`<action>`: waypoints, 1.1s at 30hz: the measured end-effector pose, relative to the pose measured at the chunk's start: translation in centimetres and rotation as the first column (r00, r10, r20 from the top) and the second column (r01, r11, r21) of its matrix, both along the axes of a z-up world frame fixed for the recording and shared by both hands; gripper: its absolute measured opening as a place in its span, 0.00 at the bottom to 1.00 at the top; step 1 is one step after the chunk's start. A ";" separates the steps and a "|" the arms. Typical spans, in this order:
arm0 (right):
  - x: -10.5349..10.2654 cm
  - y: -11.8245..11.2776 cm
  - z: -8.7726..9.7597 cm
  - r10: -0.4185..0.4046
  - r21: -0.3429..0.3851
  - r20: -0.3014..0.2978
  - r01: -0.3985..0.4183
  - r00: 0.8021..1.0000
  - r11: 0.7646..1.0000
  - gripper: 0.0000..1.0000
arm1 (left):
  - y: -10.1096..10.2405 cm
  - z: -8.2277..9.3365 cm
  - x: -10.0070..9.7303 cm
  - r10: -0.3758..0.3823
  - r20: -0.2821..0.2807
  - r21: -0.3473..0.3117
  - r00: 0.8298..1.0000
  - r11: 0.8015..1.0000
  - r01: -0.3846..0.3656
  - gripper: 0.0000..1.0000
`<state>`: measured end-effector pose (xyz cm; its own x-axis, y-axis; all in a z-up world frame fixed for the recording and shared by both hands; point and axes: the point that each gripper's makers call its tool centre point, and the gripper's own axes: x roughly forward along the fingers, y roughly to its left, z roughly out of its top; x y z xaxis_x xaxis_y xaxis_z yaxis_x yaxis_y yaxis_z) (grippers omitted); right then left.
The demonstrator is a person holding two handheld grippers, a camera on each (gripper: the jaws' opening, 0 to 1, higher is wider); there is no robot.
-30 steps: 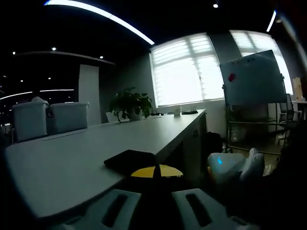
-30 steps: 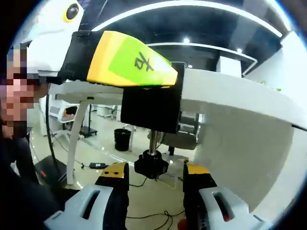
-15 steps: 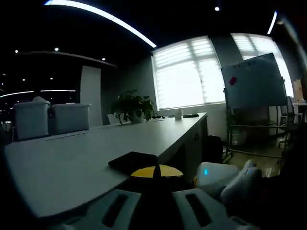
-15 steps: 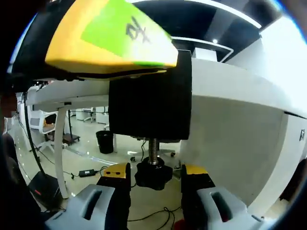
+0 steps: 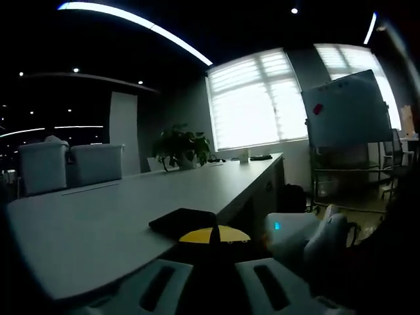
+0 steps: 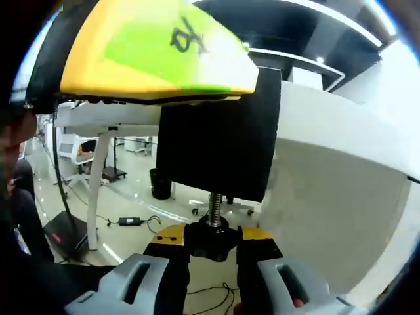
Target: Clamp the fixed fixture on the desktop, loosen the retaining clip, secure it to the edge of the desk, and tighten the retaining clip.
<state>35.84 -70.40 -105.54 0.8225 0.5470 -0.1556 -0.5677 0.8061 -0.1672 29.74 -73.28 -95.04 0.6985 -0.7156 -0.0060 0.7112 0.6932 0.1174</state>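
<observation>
A black clamp fixture [image 6: 220,151] sits over the edge of the white desk [image 6: 341,170]. In the right gripper view its threaded screw [image 6: 214,202] hangs below, ending in a black knob [image 6: 211,239]. My right gripper [image 6: 212,237] is shut on that knob, a yellow pad pressing each side. Above it lies the left gripper's yellow-green jaw [image 6: 157,52], across the fixture's top. In the left gripper view the fixture's black top plate [image 5: 184,220] rests on the desk [image 5: 98,216] edge. My left gripper [image 5: 213,244] is shut on the fixture behind it. The right gripper's white body [image 5: 298,233] shows low right.
Along the desk stand a potted plant [image 5: 178,143] and grey chairs [image 5: 65,164]. A whiteboard on wheels [image 5: 344,108] stands right of the desk. Under the desk are a desk leg [image 6: 102,177], a dark bin [image 6: 159,184] and floor cables [image 6: 131,222].
My right gripper moved up to the knob and its jaws closed on it. The left gripper has stayed on the fixture.
</observation>
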 end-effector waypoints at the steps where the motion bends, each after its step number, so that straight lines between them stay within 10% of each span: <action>1: -0.1 0.2 0.0 0.043 -0.013 0.004 -0.043 0.999 0.999 0.25 | 0.0 0.0 0.0 0.003 0.002 0.001 1.000 1.000 -0.003 0.01; 13: -1.3 1.4 0.2 0.456 0.008 -0.017 -0.456 0.890 0.890 0.25 | 0.0 0.0 0.1 -0.008 -0.009 0.001 1.000 1.000 0.008 0.01; 26: -1.8 1.8 0.2 0.573 0.005 0.007 -0.573 0.820 0.820 0.25 | -0.1 -0.1 0.3 -0.013 -0.015 0.005 1.000 1.000 0.013 0.01; 33: -1.4 1.7 0.1 0.553 -0.016 -0.005 -0.553 0.833 0.833 0.26 | -0.1 -0.1 0.3 -0.012 -0.017 0.000 1.000 1.000 0.012 0.01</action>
<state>34.42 -68.68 -105.49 0.3830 0.9083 -0.1680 -0.9182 0.3544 -0.1772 30.09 -73.39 -95.12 0.6896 -0.7240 -0.0181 0.7214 0.6844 0.1056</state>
